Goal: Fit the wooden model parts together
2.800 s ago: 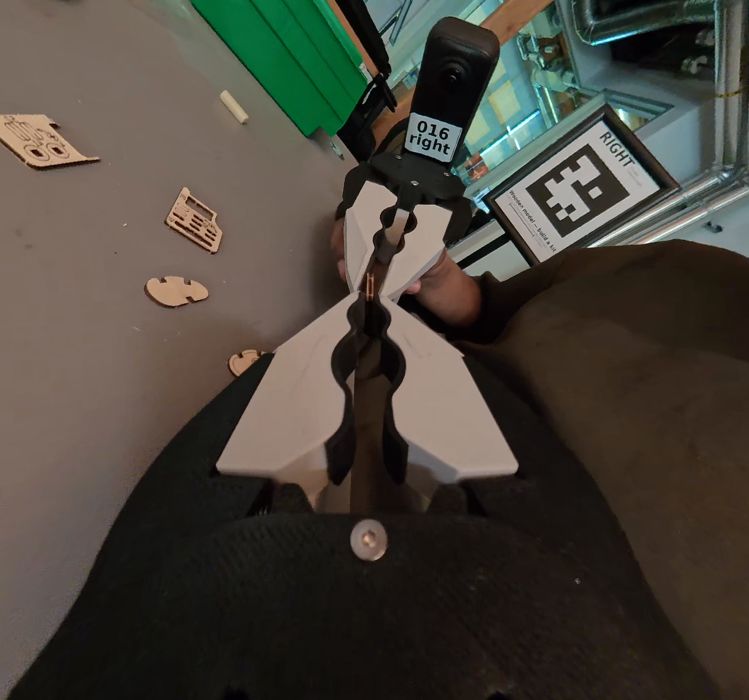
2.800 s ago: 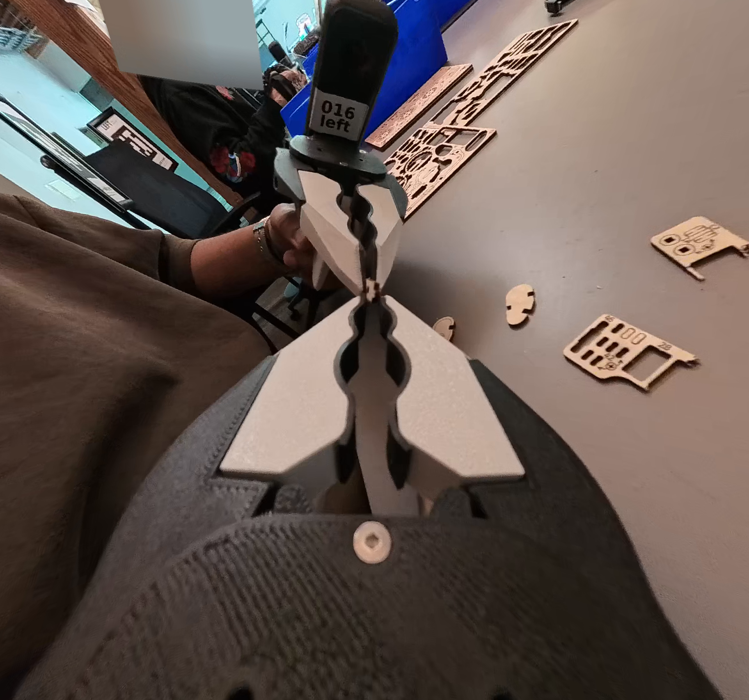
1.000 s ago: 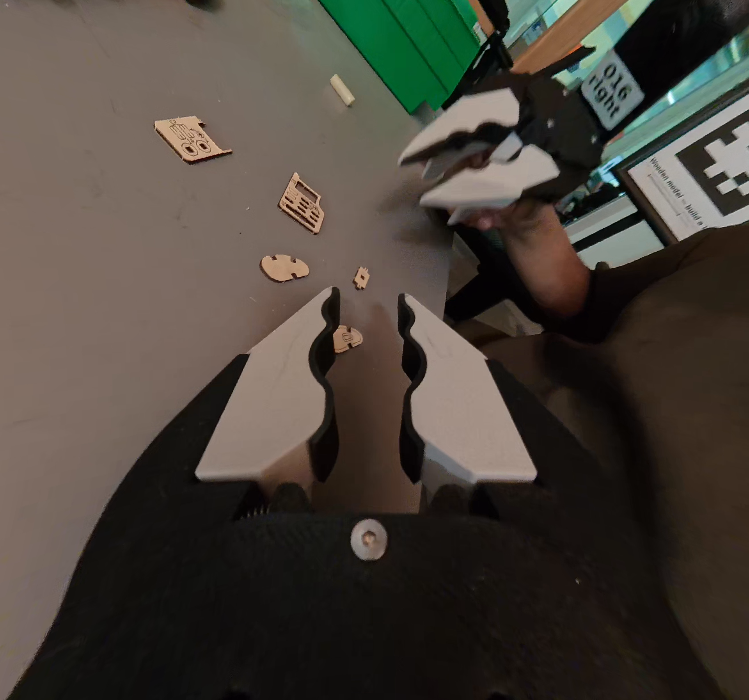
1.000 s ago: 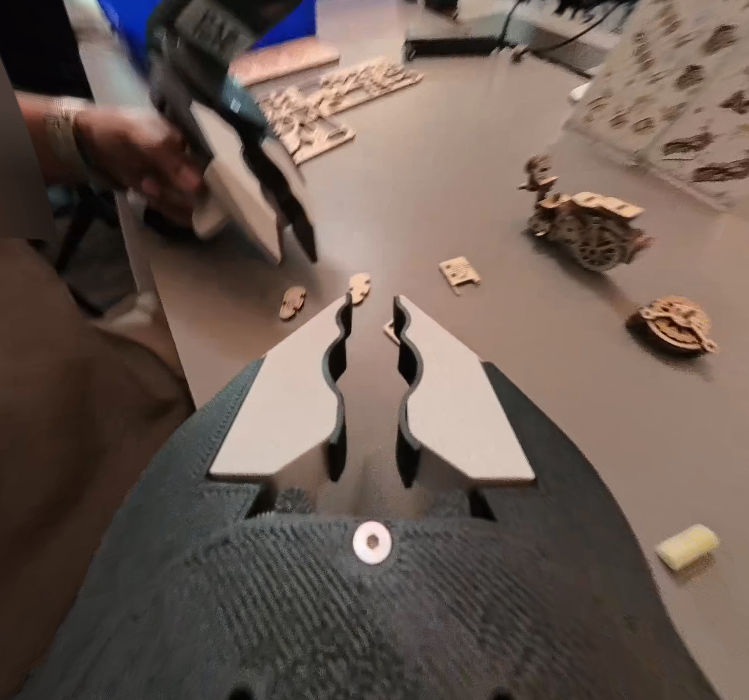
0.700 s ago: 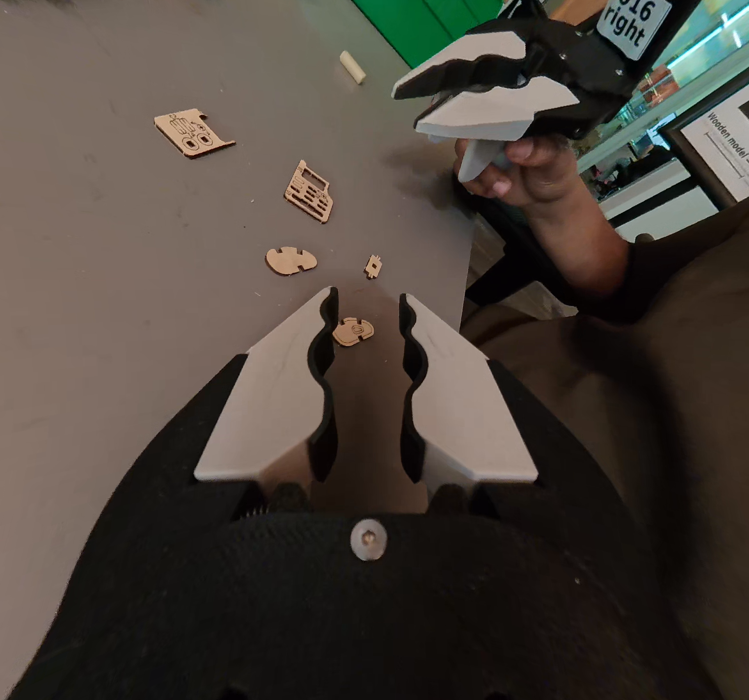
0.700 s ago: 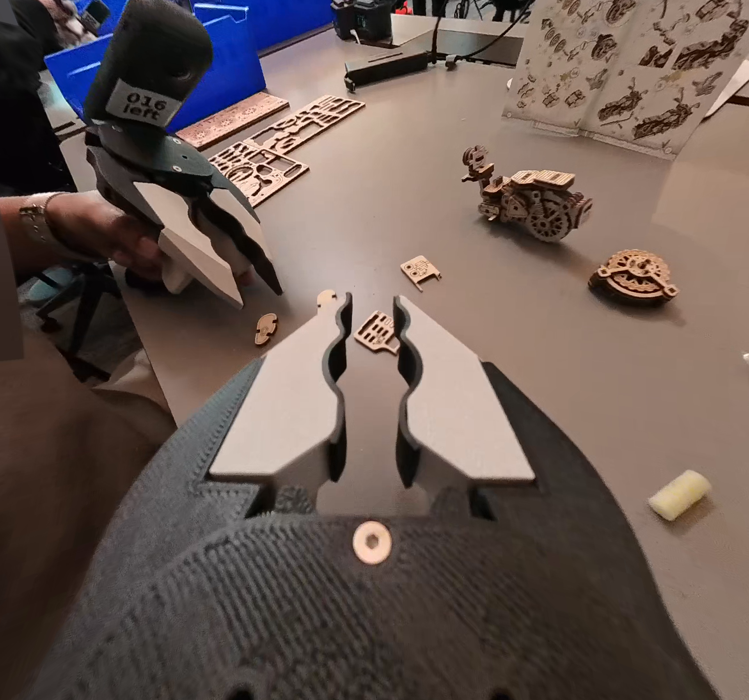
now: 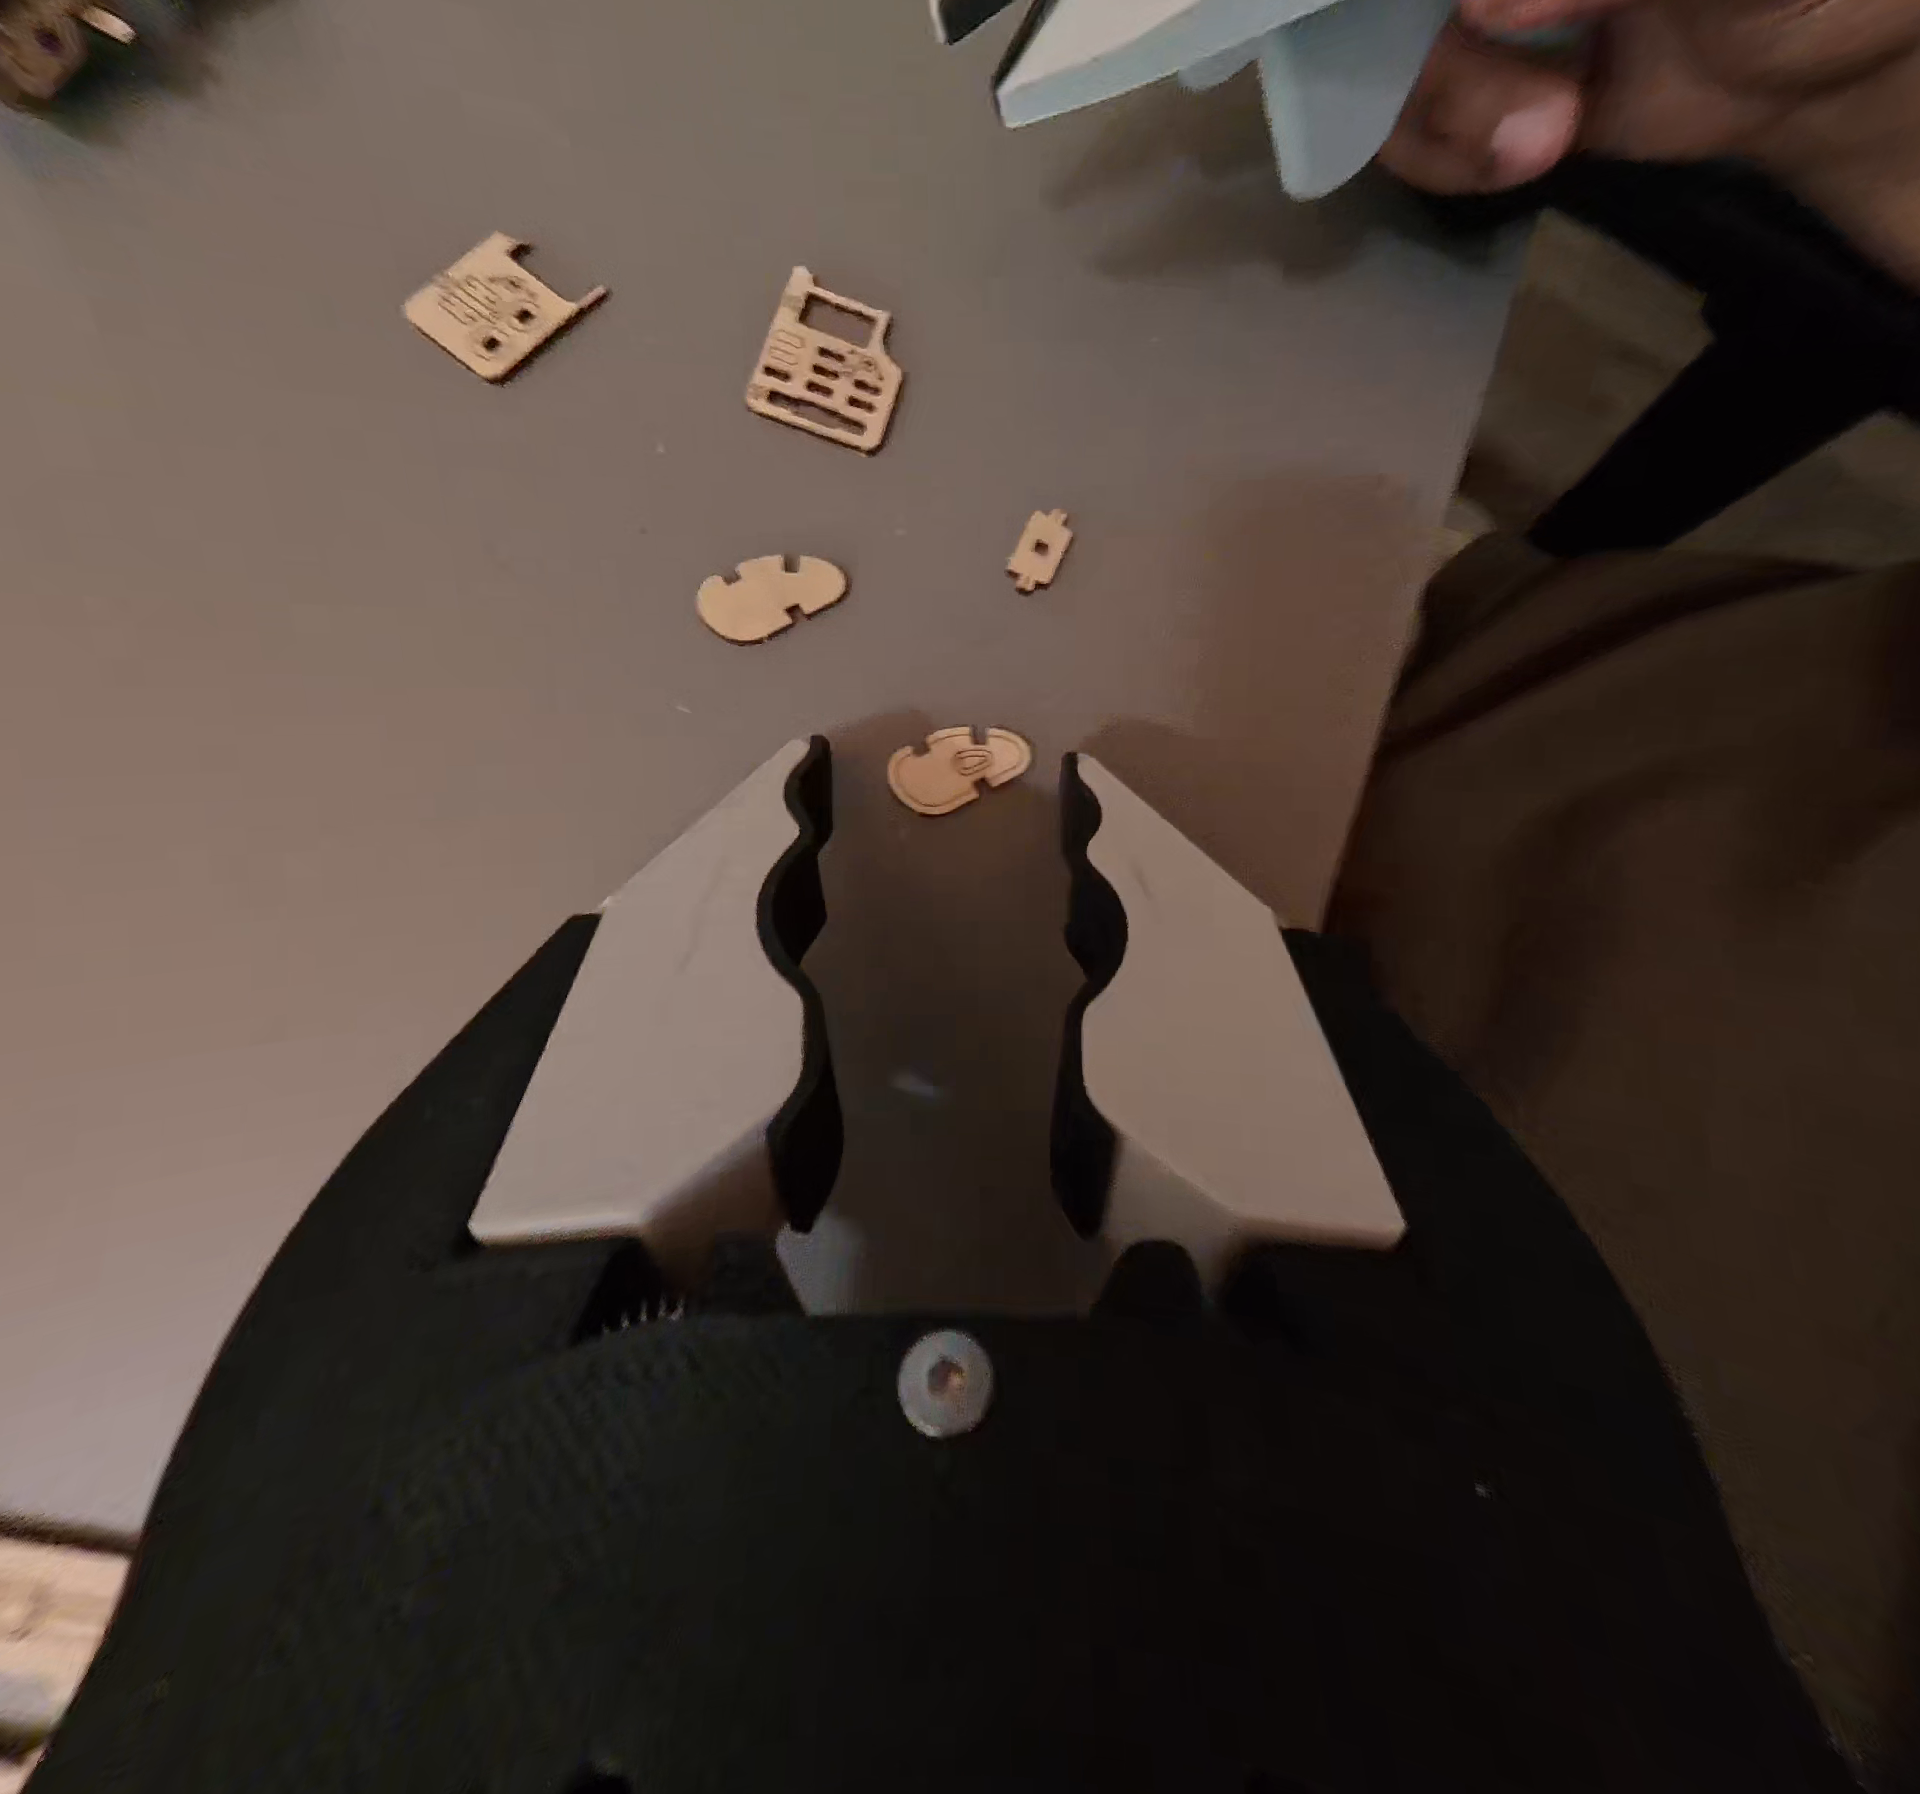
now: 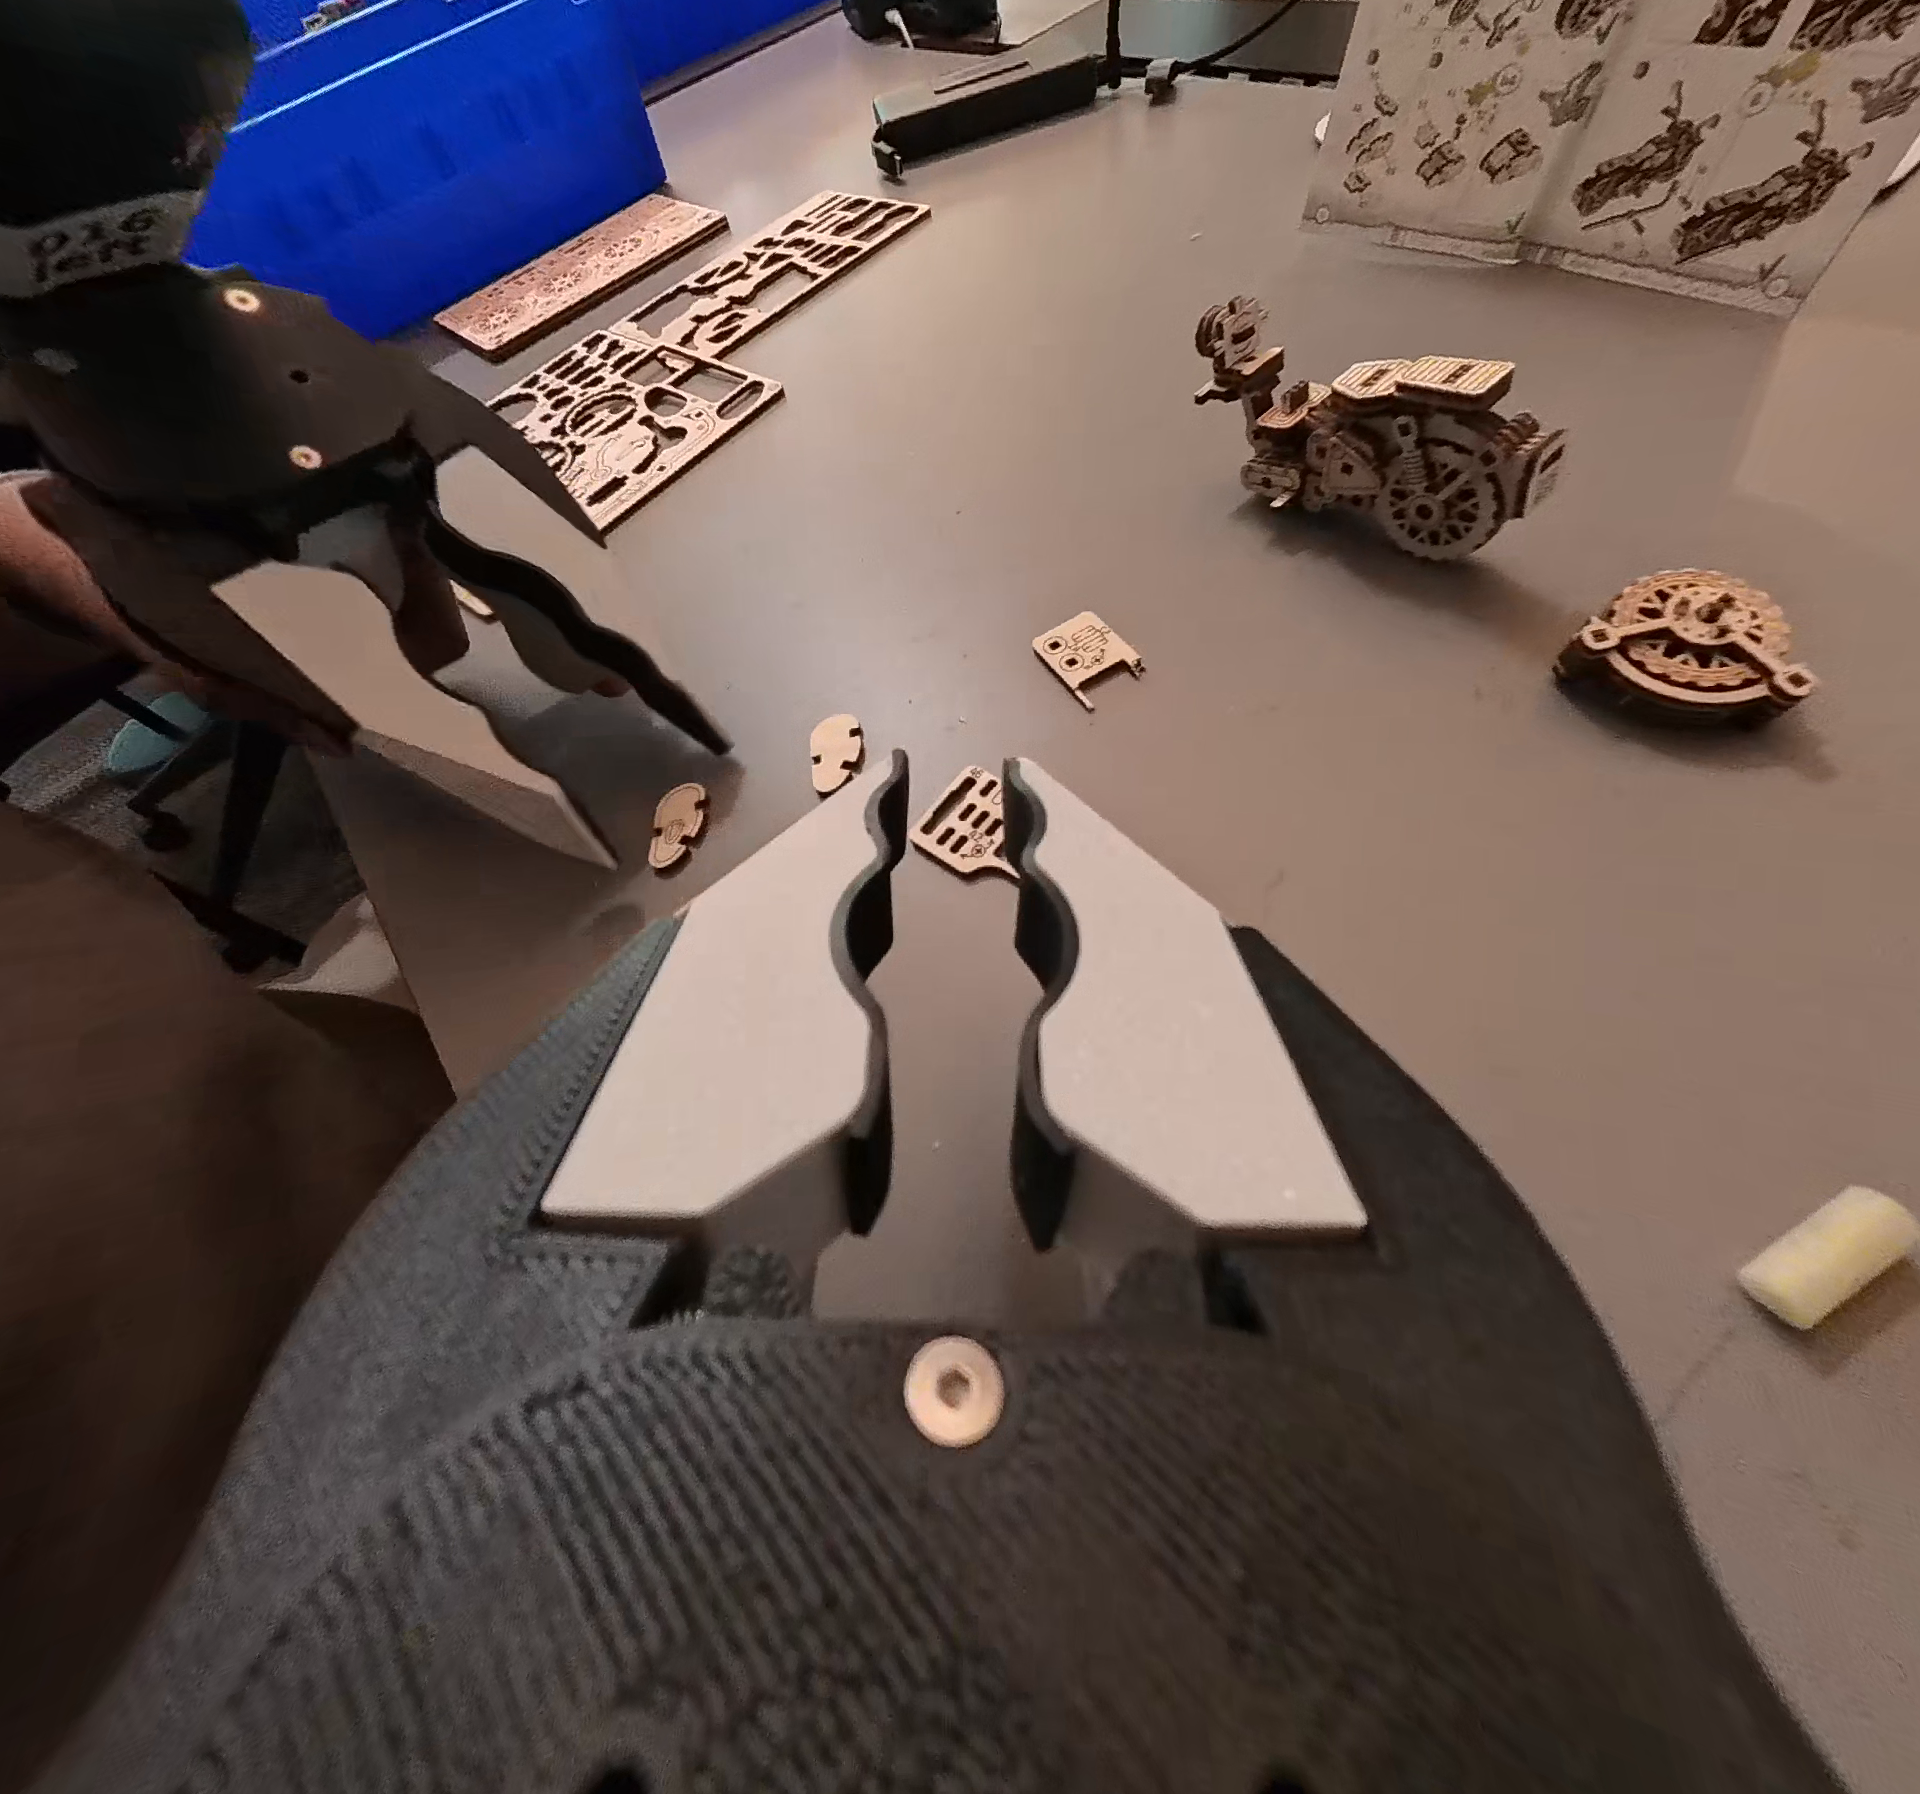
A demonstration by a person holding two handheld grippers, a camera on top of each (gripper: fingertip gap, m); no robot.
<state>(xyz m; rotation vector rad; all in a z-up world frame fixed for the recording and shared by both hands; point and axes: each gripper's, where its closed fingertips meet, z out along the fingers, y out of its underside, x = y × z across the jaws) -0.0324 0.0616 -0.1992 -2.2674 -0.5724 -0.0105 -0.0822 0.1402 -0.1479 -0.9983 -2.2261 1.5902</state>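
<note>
Several flat wooden parts lie on the grey table (image 7: 312,705). My left gripper (image 7: 945,757) is open and empty, with an engraved oval part (image 7: 958,770) lying just beyond its tips. Farther off lie a plain oval (image 7: 771,598), a small tab piece (image 7: 1039,549), a grille part (image 7: 826,362) and a square part with holes (image 7: 499,308). My right gripper (image 8: 956,768) is open and empty above the grille part (image 8: 966,825). The plain oval (image 8: 836,752) and engraved oval (image 8: 677,825) lie to its left. The left gripper also shows in the right wrist view (image 8: 665,797).
A wooden motorcycle model (image 8: 1392,456) and a gear wheel assembly (image 8: 1683,648) stand at the right. Cut-out wooden sheets (image 8: 707,373), blue bins (image 8: 436,144) and an instruction sheet (image 8: 1610,82) are at the back. A yellow foam piece (image 8: 1829,1256) lies near right. The table edge (image 7: 1455,497) is close. About 11 cm separates my left fingertips from my right. Between my left fingertips and the plain oval (image 8: 836,752) there is roughly 4 cm. Seen from the left wrist view (image 7: 777,582) as well. The small tab piece (image 7: 1039,549) sits 5 cm or so from the ends of my left fingers.
Both grippers were shut tip to tip on a small piece; they have opened and parted, and a small tab piece now lies on the table. Both have since dropped towards the table.
</note>
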